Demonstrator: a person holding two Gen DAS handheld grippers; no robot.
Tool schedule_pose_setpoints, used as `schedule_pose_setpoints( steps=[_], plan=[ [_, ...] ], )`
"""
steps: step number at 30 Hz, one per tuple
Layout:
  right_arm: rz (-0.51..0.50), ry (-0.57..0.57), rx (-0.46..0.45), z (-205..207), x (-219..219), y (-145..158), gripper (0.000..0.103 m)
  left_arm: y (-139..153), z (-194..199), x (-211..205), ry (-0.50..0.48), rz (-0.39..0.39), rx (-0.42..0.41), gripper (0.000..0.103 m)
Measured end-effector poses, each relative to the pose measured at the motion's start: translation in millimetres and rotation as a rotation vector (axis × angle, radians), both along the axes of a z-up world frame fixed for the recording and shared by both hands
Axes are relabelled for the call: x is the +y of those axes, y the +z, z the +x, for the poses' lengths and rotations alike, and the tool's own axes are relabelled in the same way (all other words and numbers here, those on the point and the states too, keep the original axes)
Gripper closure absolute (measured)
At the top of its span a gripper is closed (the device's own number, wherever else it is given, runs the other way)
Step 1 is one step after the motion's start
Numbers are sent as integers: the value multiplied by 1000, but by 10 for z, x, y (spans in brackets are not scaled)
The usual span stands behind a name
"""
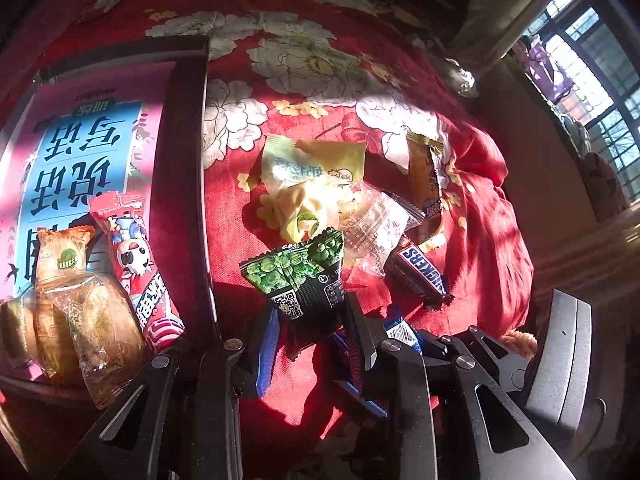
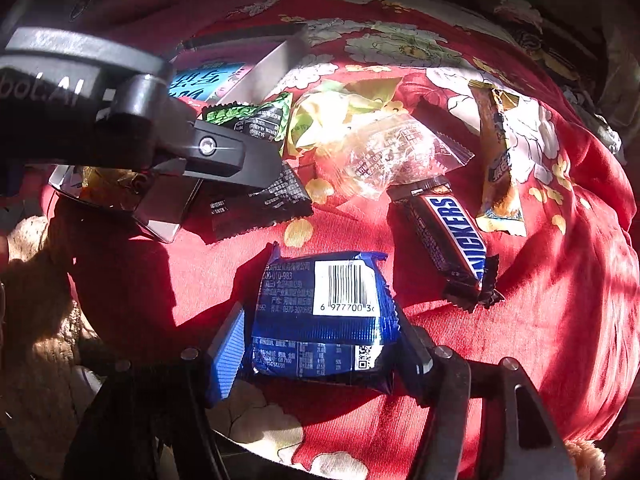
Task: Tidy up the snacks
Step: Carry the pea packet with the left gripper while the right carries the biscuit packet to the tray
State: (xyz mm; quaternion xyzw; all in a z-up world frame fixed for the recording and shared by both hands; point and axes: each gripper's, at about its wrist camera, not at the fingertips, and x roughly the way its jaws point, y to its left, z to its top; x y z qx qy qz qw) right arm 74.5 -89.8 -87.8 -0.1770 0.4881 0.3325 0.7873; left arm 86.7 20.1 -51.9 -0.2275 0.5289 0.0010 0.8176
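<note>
My left gripper (image 1: 314, 312) is shut on a green pea snack packet (image 1: 298, 276), held just right of the black-rimmed box (image 1: 188, 160). The right wrist view shows this packet (image 2: 256, 118) from the side, in that gripper (image 2: 256, 168). My right gripper (image 2: 320, 316) has a blue foil packet (image 2: 320, 312) with a barcode between its fingers, and both pads lie against its side edges. The box holds orange-wrapped pastry packets (image 1: 76, 288) and a red packet (image 1: 136, 256).
On the red floral cloth (image 1: 492, 248) lie a Snickers bar (image 2: 452, 236), a clear packet (image 2: 392, 152), a yellow-green packet (image 2: 340, 108) and an orange stick packet (image 2: 500, 160). A fuzzy tan fabric (image 2: 40, 320) lies at the lower left. A window (image 1: 592, 72) is at the right.
</note>
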Motion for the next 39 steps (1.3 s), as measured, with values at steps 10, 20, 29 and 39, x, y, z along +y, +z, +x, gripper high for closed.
schedule_pose_setpoints(
  steps=[10,20,29,39],
  plan=[
    [391,-125,150,306,-516,237,49,161,-139,97,12,8,-47,72],
    [541,-127,50,210,-583,555,49,302,-356,304,47,40,-81,72],
    [568,-86,29,53,-383,719,49,409,-535,528,85,50,-117,72],
    [535,11,-4,-156,117,849,49,517,-789,973,192,59,-160,72]
  ],
)
